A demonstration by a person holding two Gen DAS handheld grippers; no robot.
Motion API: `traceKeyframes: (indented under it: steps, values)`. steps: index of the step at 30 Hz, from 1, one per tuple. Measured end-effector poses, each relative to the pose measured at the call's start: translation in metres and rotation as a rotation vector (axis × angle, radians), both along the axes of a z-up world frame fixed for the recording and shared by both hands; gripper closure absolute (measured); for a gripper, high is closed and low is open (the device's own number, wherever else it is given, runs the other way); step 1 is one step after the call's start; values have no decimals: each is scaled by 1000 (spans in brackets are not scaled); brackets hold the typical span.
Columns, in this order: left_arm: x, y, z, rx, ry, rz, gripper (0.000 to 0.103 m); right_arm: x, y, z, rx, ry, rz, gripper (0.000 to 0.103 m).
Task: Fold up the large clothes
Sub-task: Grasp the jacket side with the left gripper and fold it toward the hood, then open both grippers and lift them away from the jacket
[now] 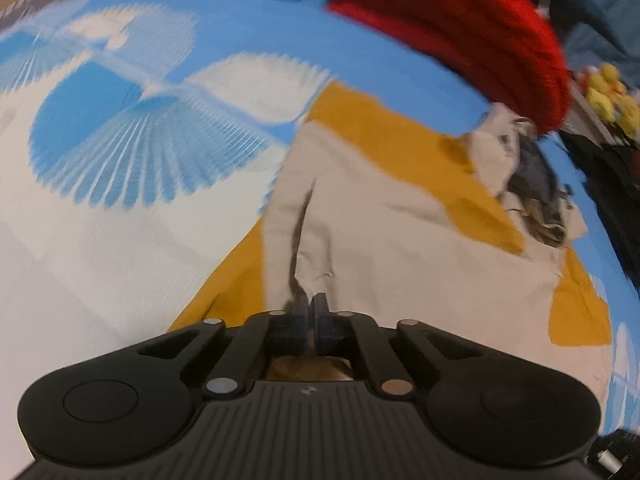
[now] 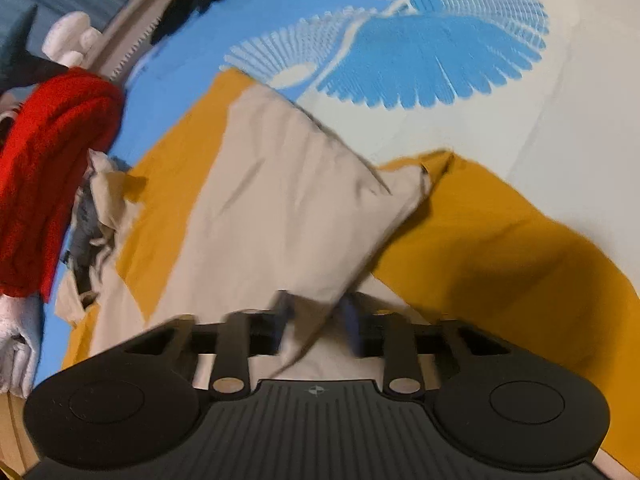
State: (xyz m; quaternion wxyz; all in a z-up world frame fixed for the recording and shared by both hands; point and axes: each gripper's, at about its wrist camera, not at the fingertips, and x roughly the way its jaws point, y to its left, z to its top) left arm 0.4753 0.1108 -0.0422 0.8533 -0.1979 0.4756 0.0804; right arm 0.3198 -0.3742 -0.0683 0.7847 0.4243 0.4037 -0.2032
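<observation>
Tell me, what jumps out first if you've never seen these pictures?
The beige garment spread over a mustard-yellow cloth in the middle, with both grippers at its near edge. Then the bright red knit bunched at the bed's far side. Under everything lies a blue and white bedsheet with big fan shapes.

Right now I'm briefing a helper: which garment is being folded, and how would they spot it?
On the blue-and-white bedspread lies a mustard-yellow cloth. Spread on it is the beige garment, pale and plain, unlike the red knit beside it.
</observation>
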Motion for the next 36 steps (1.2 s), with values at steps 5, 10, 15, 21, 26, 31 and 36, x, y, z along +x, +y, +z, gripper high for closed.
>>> traceKeyframes:
  steps: [5,10,15,21,26,31,36]
  values:
    - [1,-22,10,109,-58,-69,102,-7,-6,8,8,-34,-74,98]
    - [3,-14,-1,175,31,46,94,-10,-5,0,-36,41,-99,72]
    - [0,-30,27,235,-103,-26,90,-15,9,21,-219,41,-110,55]
    - [11,-41,4,130,-11,-126,90,-22,27,53,-485,-77,-135,55]
    - [10,-31,-21,56,74,-106,80,-1,33,55,-515,-169,66,49]
    - [7,-36,-2,123,19,-121,77,26,15,4,-310,70,202,50]
    - [10,-36,-10,89,42,-130,71,25,14,11,-336,54,172,50]
